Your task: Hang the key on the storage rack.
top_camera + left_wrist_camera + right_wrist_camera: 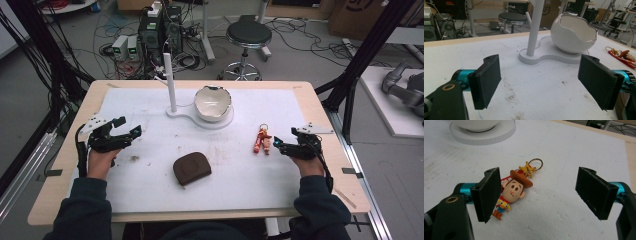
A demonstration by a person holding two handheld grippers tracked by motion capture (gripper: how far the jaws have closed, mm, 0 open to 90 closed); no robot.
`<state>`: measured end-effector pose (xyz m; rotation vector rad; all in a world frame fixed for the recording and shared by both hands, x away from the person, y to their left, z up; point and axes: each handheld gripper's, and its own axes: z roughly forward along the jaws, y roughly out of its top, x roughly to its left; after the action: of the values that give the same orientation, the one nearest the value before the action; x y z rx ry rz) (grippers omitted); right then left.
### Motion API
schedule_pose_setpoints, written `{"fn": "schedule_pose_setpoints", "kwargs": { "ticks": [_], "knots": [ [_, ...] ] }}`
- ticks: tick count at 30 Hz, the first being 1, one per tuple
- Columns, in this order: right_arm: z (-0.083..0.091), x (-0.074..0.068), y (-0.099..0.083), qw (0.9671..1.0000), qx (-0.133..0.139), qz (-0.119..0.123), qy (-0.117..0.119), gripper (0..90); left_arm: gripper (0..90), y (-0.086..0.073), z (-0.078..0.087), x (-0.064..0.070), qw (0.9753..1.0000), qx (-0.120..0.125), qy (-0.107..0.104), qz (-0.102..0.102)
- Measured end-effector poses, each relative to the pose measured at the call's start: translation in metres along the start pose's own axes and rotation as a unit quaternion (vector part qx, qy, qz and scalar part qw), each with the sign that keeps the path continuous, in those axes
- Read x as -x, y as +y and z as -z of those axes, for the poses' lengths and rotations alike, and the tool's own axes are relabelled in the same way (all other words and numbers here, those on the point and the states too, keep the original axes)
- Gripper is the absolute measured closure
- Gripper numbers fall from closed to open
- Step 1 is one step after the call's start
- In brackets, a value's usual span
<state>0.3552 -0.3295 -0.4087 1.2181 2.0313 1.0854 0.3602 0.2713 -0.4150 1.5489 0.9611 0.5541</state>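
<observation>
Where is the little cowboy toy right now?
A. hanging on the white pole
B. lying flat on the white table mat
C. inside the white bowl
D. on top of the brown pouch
B: the cowboy keychain lies flat on the white mat, beside one jaw of the open right gripper, apart from the bowl and the brown pouch.

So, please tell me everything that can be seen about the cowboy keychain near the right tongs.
The cowboy keychain is a small figure, seemingly rubbery plastic, with a brown hat, a big smiling head, yellow shirt and brown boots. A gold star charm and gold ring join it to a red strap. It lies flat, face up, on the white table cover, beside one jaw of the open right tongs; whether they touch is unclear.
</observation>
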Motion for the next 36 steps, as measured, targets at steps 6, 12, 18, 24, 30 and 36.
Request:
{"fn": "schedule_pose_setpoints", "kwargs": {
  "ticks": [6,12,18,24,30,36],
  "knots": [
    [0.0,0.001,0.0,1.0,0.004,-0.002,-0.001,21.2,18.4,-0.001,-0.001,-0.001,1.0,-0.001,0.002,0.004],
    [0.0,0.0,0.0,1.0,0.004,-0.006,0.002,21.2,18.4,-0.001,-0.001,-0.001,1.0,-0.003,0.001,0.002],
    [-0.005,-0.009,0.002,0.9999,0.001,-0.003,0.01,21.2,18.5,0.0,0.0,-0.001,1.0,-0.001,0.0,0.005],
    [-0.017,-0.02,0.001,0.9992,-0.034,-0.004,0.019,22.0,18.5,-0.001,-0.001,0.001,1.0,-0.005,-0.003,0.003],
    [-0.044,-0.028,-0.004,0.9945,-0.103,0.013,0.008,25.6,18.5,-0.002,-0.003,0.001,0.9999,-0.016,-0.004,0.003],
    [-0.058,-0.021,-0.007,0.9909,-0.134,-0.009,0.005,30.5,18.5,-0.003,-0.005,0.001,0.9997,-0.022,-0.005,0.003]
  ]
}}
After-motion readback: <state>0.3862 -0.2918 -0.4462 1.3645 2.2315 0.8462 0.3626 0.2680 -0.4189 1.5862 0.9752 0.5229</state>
